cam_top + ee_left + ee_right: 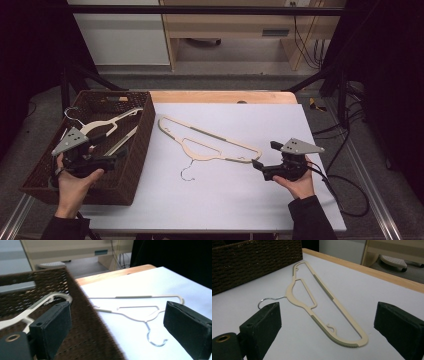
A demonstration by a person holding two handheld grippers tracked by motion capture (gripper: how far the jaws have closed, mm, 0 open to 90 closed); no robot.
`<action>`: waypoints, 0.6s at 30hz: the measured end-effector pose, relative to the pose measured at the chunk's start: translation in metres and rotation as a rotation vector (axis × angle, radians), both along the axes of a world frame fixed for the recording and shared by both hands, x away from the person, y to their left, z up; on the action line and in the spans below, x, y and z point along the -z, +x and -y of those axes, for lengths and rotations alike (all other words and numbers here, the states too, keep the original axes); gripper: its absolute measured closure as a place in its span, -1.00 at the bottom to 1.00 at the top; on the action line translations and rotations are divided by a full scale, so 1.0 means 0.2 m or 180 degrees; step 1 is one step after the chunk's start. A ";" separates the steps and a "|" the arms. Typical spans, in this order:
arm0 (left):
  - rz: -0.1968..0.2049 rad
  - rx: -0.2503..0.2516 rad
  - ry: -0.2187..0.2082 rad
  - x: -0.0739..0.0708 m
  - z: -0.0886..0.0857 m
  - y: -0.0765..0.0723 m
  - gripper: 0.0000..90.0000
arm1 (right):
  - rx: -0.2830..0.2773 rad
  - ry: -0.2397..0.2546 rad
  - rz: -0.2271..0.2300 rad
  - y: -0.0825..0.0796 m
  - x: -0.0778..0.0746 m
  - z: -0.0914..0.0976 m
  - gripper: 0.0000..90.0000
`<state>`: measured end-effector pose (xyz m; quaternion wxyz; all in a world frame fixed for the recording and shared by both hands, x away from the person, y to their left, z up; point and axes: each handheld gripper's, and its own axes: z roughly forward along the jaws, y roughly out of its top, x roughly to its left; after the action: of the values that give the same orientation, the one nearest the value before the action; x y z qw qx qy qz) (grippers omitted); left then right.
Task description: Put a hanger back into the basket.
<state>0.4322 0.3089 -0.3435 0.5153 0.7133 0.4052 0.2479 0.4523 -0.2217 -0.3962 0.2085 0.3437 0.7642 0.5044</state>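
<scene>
The left gripper (107, 161) is over the brown basket (137, 165), and its fingers (51, 327) are spread wide with nothing between them. Right under and behind those fingers, a cream hanger (107, 122) lies inside the basket. The basket's dark woven wall runs between the left fingers and the white tabletop (225, 200).

The right gripper (260, 160) sits low over the tabletop, near its right edge. Its fingers (262, 325) are spread wide too, and they pinch nothing. A second cream hanger (210, 142) lies flat on the tabletop just in front of the right fingers. Its rounded end with the grey strip is the part closest to them, in the gap they point along but not touching them. Its metal hook (187, 172) curls out to one side, close to one of the right fingers in the right gripper view. The basket is well past the hanger from there.
</scene>
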 end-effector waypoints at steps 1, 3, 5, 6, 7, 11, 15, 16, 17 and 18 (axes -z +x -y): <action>-0.0002 0.0029 -0.0005 0.00 0.02 -0.01 -0.83 | 0.0013 -0.0020 -0.0010 0.00 0.01 -0.01 -0.83; -0.0013 0.0098 0.0008 0.02 0.07 -0.02 -0.83 | 0.0019 -0.0027 0.0002 0.02 0.02 -0.03 -0.81; -0.0032 0.0195 0.0028 0.03 0.11 -0.03 -0.83 | 0.0016 -0.0033 0.0015 0.02 0.02 -0.03 -0.80; -0.0047 0.0258 0.0038 0.04 0.15 -0.03 -0.83 | 0.0019 -0.0038 0.0011 0.03 0.03 -0.04 -0.79; -0.0053 0.0294 0.0058 0.05 0.17 -0.03 -0.83 | 0.0020 -0.0052 -0.0002 0.04 0.03 -0.05 -0.79; -0.0077 0.0393 0.0121 0.08 0.25 -0.03 -0.81 | -0.0002 -0.0072 -0.0036 0.06 0.05 -0.07 -0.76; -0.0169 0.0518 0.0108 0.12 0.32 -0.03 -0.79 | -0.0039 -0.0177 -0.0075 0.09 0.07 -0.12 -0.74; -0.0183 0.0555 0.0125 0.12 0.34 -0.03 -0.79 | -0.0061 -0.0206 -0.0067 0.11 0.08 -0.13 -0.74; -0.0180 0.0568 0.0132 0.13 0.35 -0.03 -0.79 | -0.0079 -0.0215 -0.0068 0.12 0.08 -0.15 -0.74; -0.0183 0.0595 0.0132 0.14 0.36 -0.03 -0.78 | -0.0096 -0.0226 -0.0070 0.13 0.09 -0.16 -0.73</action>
<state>0.4260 0.2360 -0.3711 0.5094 0.7653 0.3464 0.1865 0.4778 -0.1897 -0.4141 0.2046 0.3300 0.7890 0.4762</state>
